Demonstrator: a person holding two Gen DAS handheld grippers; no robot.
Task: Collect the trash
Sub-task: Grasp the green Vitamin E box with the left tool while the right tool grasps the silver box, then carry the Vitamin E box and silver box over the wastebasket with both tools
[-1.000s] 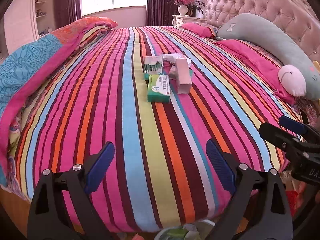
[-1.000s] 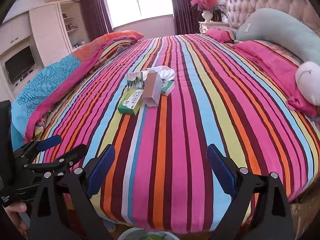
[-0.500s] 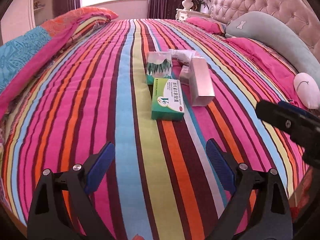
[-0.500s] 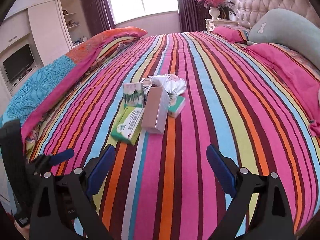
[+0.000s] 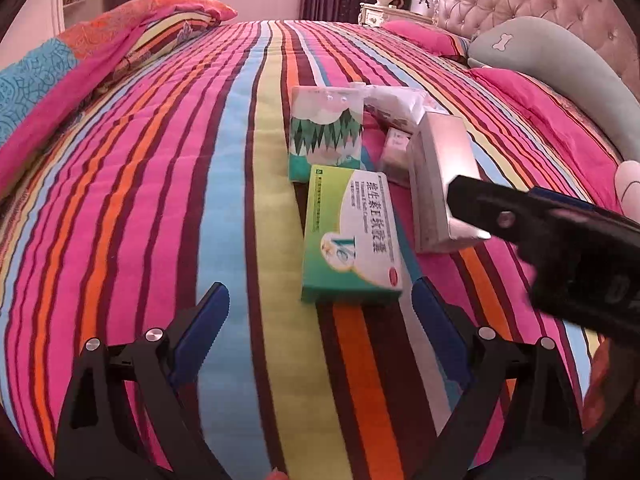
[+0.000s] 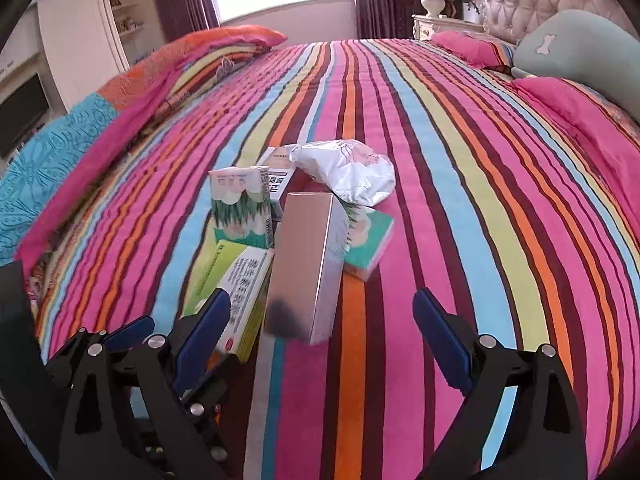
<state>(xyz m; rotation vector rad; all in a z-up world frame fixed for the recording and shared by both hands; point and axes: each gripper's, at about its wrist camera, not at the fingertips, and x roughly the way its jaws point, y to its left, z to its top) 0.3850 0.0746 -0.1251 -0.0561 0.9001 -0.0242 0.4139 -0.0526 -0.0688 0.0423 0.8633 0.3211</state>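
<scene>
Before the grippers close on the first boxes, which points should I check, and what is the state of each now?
1. Left gripper open: ok.
2. Right gripper open: ok.
3. Green box lined up with the left gripper: ok, just ahead of its fingertips, not yet between them.
4. Silver box lined up with the right gripper: ok, ahead and between the fingers' line.
5. Silver box free of the neighbours: not ok, it lies over the teal box.
6. Bin for the trash: cannot tell, not in view.
</scene>
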